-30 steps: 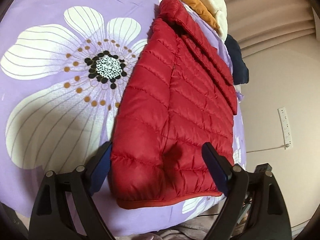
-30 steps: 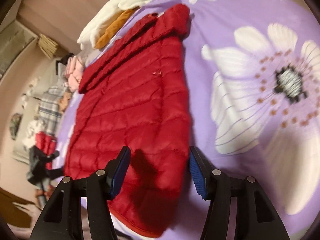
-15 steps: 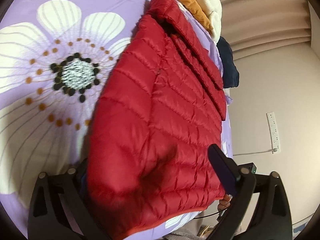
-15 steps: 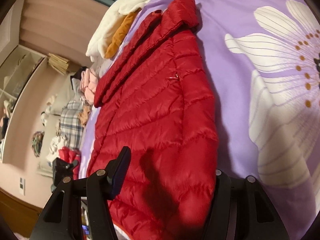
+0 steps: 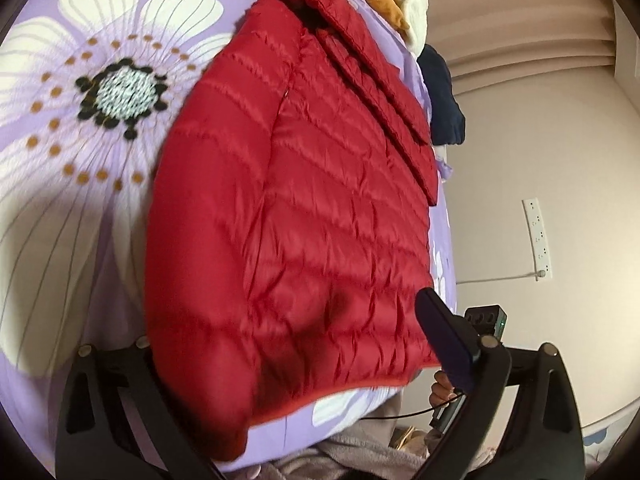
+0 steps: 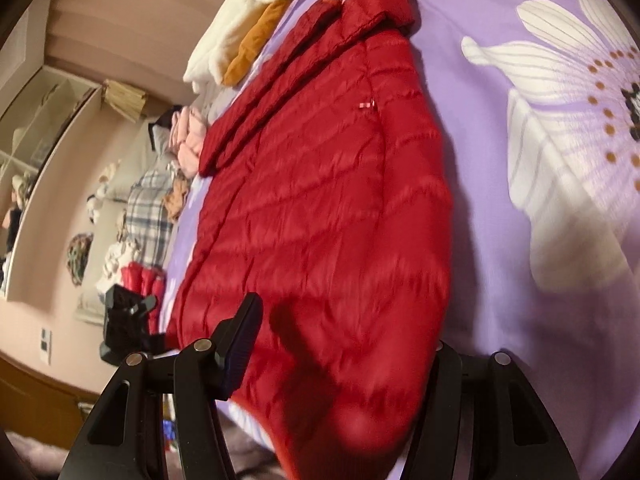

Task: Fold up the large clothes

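The red puffer jacket (image 5: 304, 208) is lying lengthwise on the bed (image 5: 80, 240), its hem at the near edge. Being slippery and puffy, it is at risk of sliding out or springing open, spoiling the fold. The left hand-held gripper (image 5: 288, 344) and right hand-held gripper (image 6: 340, 360) are both gaping wide around hem corners. One finger of each is hiding under fabric, so contact is unclear.
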`<state>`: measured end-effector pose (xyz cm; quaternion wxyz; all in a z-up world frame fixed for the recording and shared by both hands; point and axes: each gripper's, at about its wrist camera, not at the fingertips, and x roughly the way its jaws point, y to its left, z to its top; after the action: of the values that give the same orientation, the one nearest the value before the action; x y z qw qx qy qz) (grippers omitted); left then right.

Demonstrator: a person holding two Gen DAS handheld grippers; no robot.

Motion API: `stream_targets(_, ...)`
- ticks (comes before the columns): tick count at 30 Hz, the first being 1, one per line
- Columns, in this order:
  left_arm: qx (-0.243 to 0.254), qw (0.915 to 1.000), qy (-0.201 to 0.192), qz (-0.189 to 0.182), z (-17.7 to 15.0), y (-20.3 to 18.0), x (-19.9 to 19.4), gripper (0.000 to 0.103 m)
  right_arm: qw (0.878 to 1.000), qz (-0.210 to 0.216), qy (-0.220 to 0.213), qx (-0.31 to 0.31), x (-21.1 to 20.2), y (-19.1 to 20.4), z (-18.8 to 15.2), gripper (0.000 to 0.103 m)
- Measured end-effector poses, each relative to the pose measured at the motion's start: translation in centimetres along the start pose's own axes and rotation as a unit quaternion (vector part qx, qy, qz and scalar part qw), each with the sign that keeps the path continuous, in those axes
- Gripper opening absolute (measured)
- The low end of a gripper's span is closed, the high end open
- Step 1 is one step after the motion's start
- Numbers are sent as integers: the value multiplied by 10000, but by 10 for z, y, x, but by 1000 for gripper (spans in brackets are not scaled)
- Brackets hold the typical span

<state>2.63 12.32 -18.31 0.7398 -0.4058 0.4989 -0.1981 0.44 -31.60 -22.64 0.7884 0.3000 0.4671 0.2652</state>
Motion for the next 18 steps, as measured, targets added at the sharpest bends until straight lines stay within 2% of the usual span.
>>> stream_targets(4, -100, 9999, -9, -3, -8, 6, -5, 89, 10000, -22, 28, -40, -2, 2, -6, 58)
stream_targets(9, -373, 9991, -144, 169, -6, 15, -6, 69, 9999, -19, -142, 68, 4, 1, -4, 58)
stream_targets(11, -429, 9986, -179, 264, -5, 16, -6, 57, 9997, -73, -209, 73, 5, 3, -1, 58)
stream_targets(12, -443, 9983, -180, 348, -4, 16, -4, 53, 9996, -141, -250, 36, 7, 6, 0, 53)
stream_targets(14, -519, 9973, -167, 496, -2, 19, -4, 37, 9992, -299, -280, -40, 10, 9, 2, 45)
stream_targets(18, -730, 9960, -244, 456, -3, 26, -9, 29, 9985, -393, -369, -34, 9, 10, 1, 34)
